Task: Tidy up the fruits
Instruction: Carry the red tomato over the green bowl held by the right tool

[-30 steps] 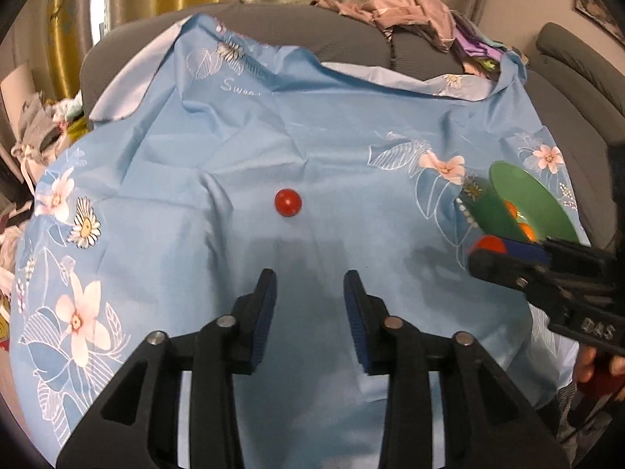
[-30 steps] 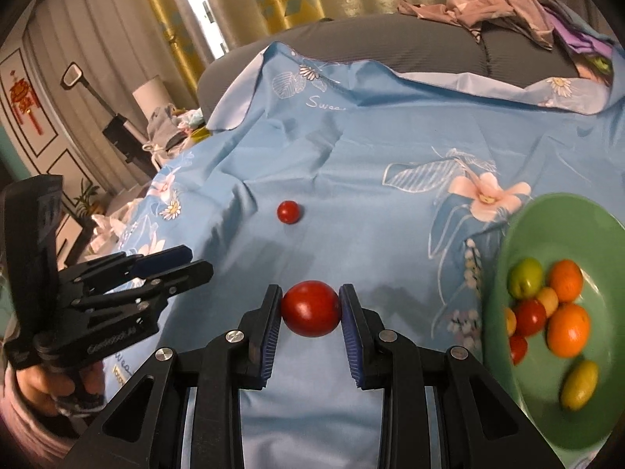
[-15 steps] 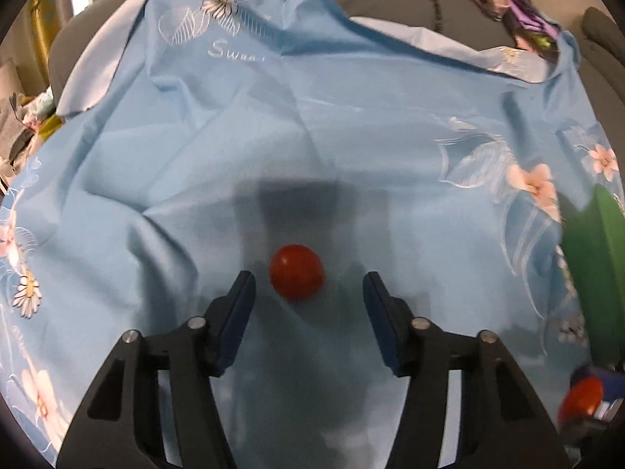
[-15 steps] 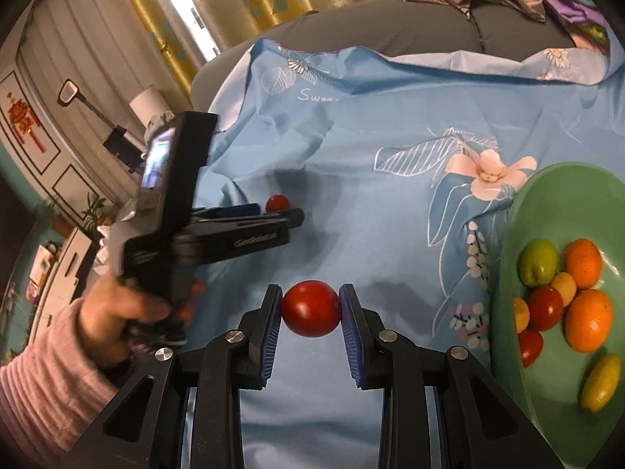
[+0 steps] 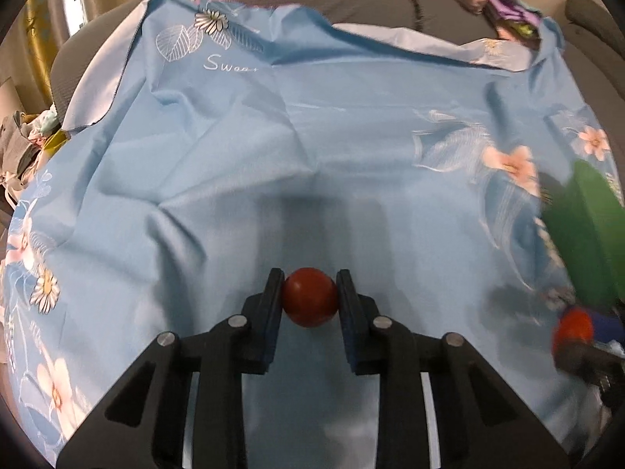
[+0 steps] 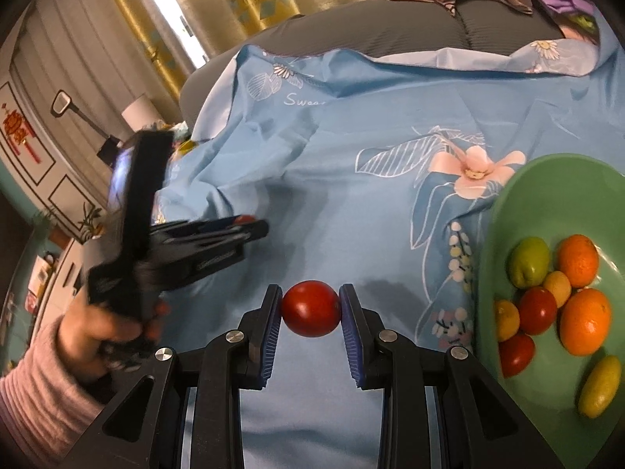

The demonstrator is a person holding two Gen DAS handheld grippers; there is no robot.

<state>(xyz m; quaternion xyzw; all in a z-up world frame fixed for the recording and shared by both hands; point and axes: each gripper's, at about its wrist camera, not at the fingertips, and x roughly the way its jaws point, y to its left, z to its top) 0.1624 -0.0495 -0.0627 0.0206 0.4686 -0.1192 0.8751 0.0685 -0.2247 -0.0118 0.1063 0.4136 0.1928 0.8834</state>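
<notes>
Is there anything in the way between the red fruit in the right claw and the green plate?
Nothing visible. The right claw holds the red fruit, and only bare blue cloth lies between it and the green plate. The other fruits sit further in on the plate.

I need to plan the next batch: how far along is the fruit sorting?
Done: several fruits already sit in the green bowl, among them an orange and a lime. In hand: the left gripper is shut on a small red fruit, and the right gripper on a tomato. Left: both need dropping into the bowl. No other loose fruit shows on the blue cloth.
</notes>
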